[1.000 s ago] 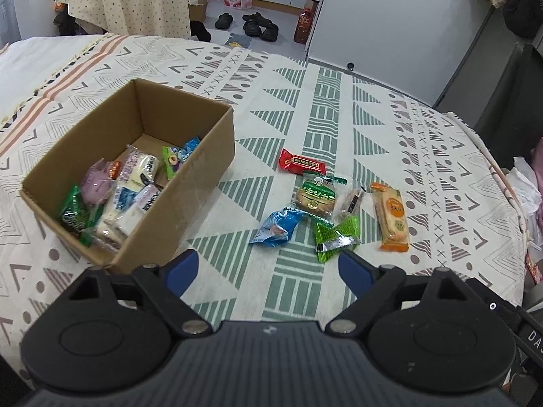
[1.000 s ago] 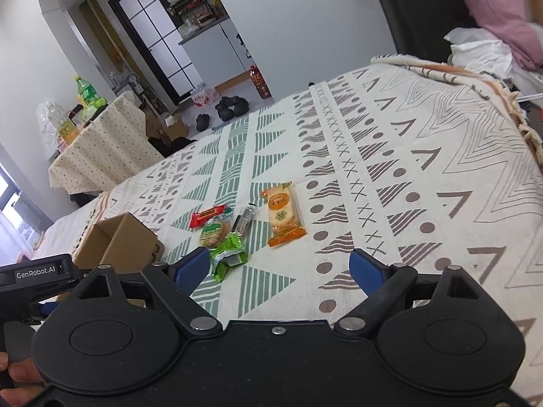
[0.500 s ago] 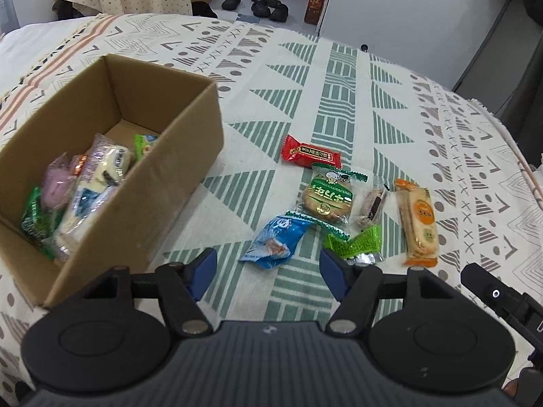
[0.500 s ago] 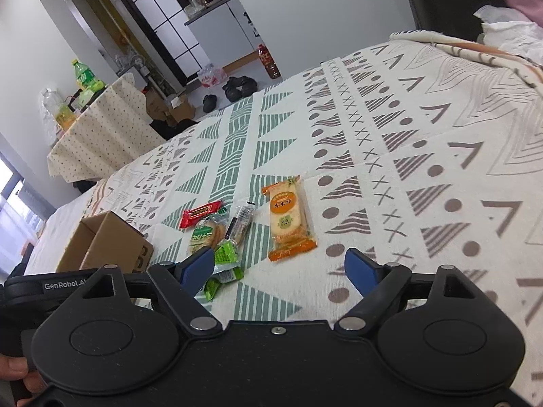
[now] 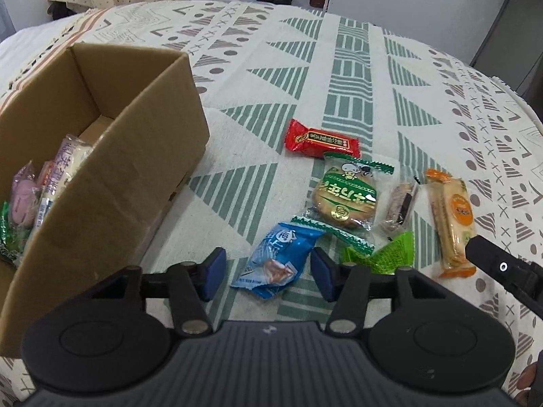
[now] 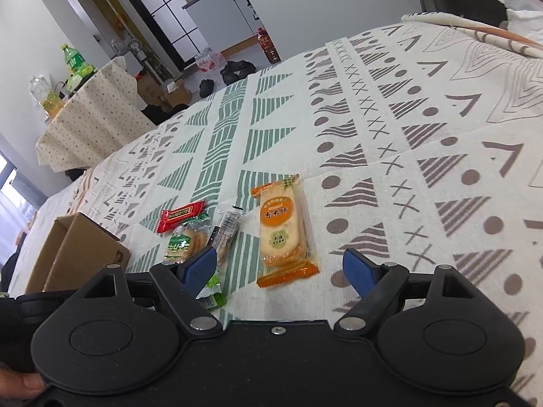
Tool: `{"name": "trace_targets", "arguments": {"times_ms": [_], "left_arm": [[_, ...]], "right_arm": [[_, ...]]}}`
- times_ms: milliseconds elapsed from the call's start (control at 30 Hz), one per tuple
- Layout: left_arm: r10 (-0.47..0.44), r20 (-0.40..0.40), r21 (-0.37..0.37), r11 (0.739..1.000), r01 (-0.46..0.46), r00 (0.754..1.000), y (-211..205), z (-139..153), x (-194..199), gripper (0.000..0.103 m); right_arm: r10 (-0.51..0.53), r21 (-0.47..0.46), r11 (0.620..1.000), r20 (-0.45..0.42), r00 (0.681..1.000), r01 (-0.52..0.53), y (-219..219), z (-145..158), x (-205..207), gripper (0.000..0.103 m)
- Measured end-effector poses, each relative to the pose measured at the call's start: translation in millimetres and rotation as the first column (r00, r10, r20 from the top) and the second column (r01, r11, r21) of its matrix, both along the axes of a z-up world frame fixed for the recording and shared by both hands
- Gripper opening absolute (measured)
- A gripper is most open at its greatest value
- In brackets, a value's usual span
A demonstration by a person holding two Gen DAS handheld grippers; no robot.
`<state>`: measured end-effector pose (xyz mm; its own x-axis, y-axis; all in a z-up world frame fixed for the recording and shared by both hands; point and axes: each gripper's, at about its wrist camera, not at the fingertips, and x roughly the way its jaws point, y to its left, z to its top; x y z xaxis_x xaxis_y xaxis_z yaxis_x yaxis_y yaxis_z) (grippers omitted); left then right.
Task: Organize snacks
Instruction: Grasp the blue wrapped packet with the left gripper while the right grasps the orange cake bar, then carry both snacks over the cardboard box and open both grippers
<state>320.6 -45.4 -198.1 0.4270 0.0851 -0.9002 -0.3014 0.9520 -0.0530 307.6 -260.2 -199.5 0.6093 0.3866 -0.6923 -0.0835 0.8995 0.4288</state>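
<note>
Left claw (image 5: 265, 274) straddles blue packet (image 5: 276, 262) — label unreadable.

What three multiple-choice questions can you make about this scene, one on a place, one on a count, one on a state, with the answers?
1. Where does the blue packet lie?
A. inside the cardboard box
B. on the cloth, between the jaws of the left gripper
C. on top of the red packet

2. How many snack packets lie on the cloth outside the cardboard box?
A. three
B. six
C. nine

3. How do the jaws of the right gripper stand?
A. open, holding nothing
B. shut on the orange cracker packet
C. shut on the green packet

Answers: 
1 B, the left gripper has one blue pad on each side of it. 
2 B, red, round biscuit, brown bar, orange, green and blue. 
3 A, the pads stand wide apart with the orange packet beyond them.
</note>
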Motion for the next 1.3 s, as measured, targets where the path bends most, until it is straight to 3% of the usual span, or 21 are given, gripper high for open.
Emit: {"name": "trace_targets", "arguments": {"times_ms": [33,233,300,367,500,567,667,967,1300], "left_arm": [[-0.002,-0.004,-0.006,1.0,0.002,1.0,0,-2,1,0.043],[-0.024,0.0,-0.006,1.0,0.024,1.0,-6,-4,4,0.035],[-0.068,-0.005,-0.007,0.998,0.068,0.998,-10,-3,6,0.034],[-0.119,0.006,0.003,0.993,0.119,0.993,-11,-2,5,0.033],[-0.112,0.029,0.007,0.994,0.112,0.993,-2,0,-3,0.033],[-0.102,0.049,-0.004,0.995,0.102,0.994,4,1,-9,0.033],[-0.086,0.057,-0.039,0.995,0.088,0.995,8,5,-16,0.033],[-0.101,0.133,-0.092,0.989,0.114,0.986,11,34,-33,0.033],[-0.049,0.213,-0.16,0.984,0.085,0.976,38,73,-47,0.033]], "right_arm": [[0.0,-0.008,1.0,0.0,1.0,0.0,2,-1,2,0.081],[0.012,-0.033,0.999,-0.002,1.0,-0.012,8,-9,12,0.08],[0.019,-0.044,0.999,-0.001,1.0,-0.019,12,-12,14,0.077],[0.023,-0.049,0.999,-0.008,1.0,-0.023,14,-16,18,0.072],[0.025,-0.064,0.998,-0.01,1.0,-0.025,18,-18,20,0.063],[0.035,-0.079,0.996,-0.014,0.999,-0.036,20,-19,19,0.046],[0.031,-0.079,0.996,-0.022,0.999,-0.033,19,-19,15,0.036],[-0.018,-0.074,0.997,0.001,1.0,0.018,12,0,-11,0.032],[-0.04,-0.078,0.996,0.039,0.998,0.043,25,36,-35,0.032]]}}
